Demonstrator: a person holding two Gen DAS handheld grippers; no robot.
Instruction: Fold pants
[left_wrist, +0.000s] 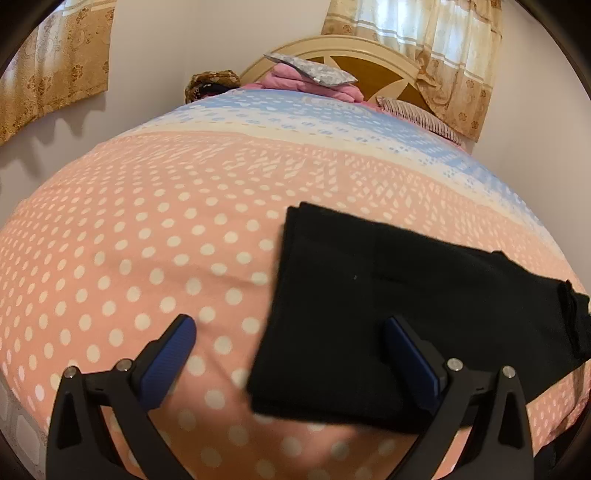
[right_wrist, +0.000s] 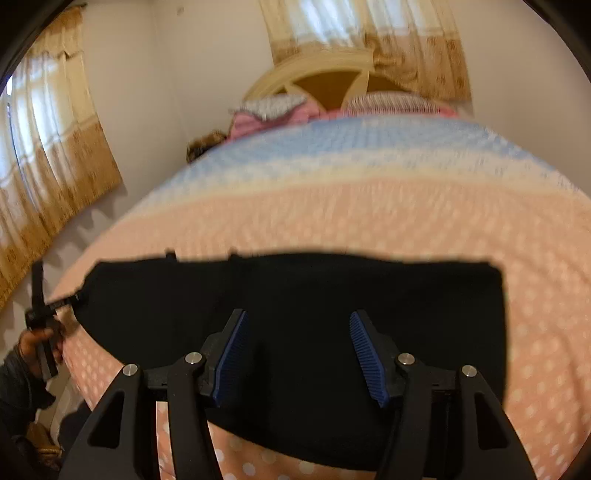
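Note:
The black pants (left_wrist: 388, 306) lie folded into a flat rectangle on the pink dotted bedsheet (left_wrist: 147, 240). My left gripper (left_wrist: 288, 322) hangs open over their left edge. One of its fingers (left_wrist: 173, 354) is above bare sheet, the other above the cloth, and nothing is pinched. In the right wrist view the pants (right_wrist: 295, 288) stretch across the blurred frame. My right gripper (right_wrist: 297, 314) is open just above their middle, blue pads apart, gripping nothing. A hand (right_wrist: 33, 343) holds the left gripper (right_wrist: 40, 314) at the pants' far left end.
At the head of the bed a cream headboard (left_wrist: 369, 66) backs a pink pile with a grey patterned pillow (left_wrist: 314, 72) and a striped pillow (left_wrist: 417, 114). Golden curtains (right_wrist: 55, 166) hang on the left wall. The bed drops off at its left edge (right_wrist: 74, 365).

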